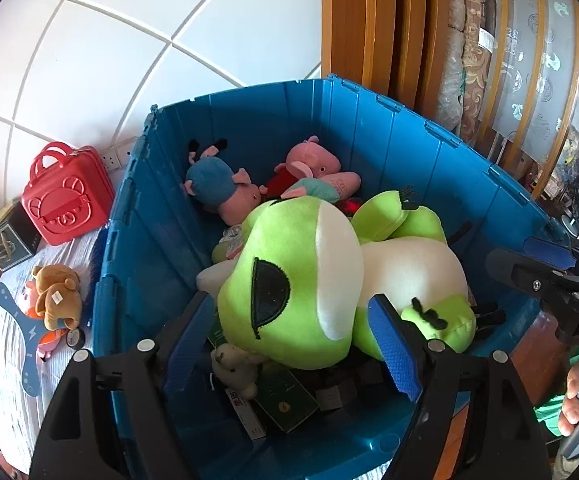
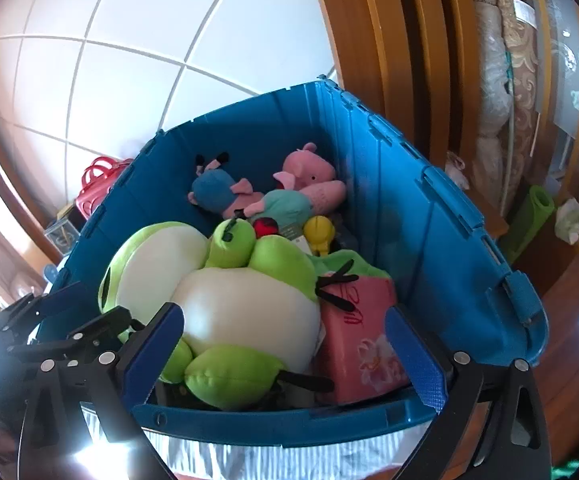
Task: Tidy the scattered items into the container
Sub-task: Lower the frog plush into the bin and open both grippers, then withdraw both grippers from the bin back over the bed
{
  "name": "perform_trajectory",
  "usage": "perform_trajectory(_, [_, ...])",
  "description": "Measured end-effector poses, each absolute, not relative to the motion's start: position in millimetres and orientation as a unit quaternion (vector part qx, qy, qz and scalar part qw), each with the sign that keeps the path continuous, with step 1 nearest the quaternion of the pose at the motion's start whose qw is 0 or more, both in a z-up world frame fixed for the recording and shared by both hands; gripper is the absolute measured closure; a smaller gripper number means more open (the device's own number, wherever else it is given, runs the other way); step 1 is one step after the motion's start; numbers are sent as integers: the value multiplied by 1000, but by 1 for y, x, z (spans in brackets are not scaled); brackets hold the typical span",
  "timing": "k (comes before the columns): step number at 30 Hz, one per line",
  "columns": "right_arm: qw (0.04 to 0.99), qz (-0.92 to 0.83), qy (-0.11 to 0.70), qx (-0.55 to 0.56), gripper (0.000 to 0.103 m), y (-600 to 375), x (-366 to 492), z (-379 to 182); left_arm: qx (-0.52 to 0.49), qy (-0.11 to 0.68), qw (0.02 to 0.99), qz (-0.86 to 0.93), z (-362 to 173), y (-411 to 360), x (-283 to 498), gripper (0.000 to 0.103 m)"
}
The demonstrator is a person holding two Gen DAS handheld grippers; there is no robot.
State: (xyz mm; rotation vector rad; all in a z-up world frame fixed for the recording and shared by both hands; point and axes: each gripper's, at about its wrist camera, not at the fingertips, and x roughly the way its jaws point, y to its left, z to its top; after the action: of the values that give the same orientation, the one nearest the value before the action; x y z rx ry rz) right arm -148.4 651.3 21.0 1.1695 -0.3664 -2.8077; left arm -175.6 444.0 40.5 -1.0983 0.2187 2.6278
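Below, both grippers hang released over the blue container (image 1: pixel 409 136): left gripper (image 1: pixel 293 344) straddles the green frog plush's (image 1: pixel 297 272) head, right gripper (image 2: pixel 285 356) its belly; frog lies inside, long axis left-right.

A home: wooden wardrobe (image 1: pixel 373 28), bedsheet (image 1: pixel 9 344), plush toys (image 1: pixel 57 296).

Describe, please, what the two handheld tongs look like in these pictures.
Both are black plastic frames with silver round bolts at the joints. The left tongs and right tongs each carry two flat fingers faced with blue textured pads. White lettering marks the right tongs' body where the left view catches it. No cables show.
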Motion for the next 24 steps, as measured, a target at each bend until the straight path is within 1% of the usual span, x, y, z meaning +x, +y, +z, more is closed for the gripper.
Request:
perform_trajectory(10, [37,-929,-82,360,1,620,-126,35,-320,76,105,939,64,418,-138,22])
perform_trajectory(12, [38,-932,-75,353,1,612,-121,39,-306,67,101,944,70,408,-130,19])
perform_trajectory(14, [38,-936,-69,342,1,603,-115,44,-294,64,94,949,74,397,-122,18])
perform_trajectory(18, [42,-943,-61,324,1,579,-103,54,-280,55,85,955,80,370,-111,15])
perform_trajectory(24, [44,-947,-37,315,1,524,-88,63,-263,26,82,961,83,307,-95,15])
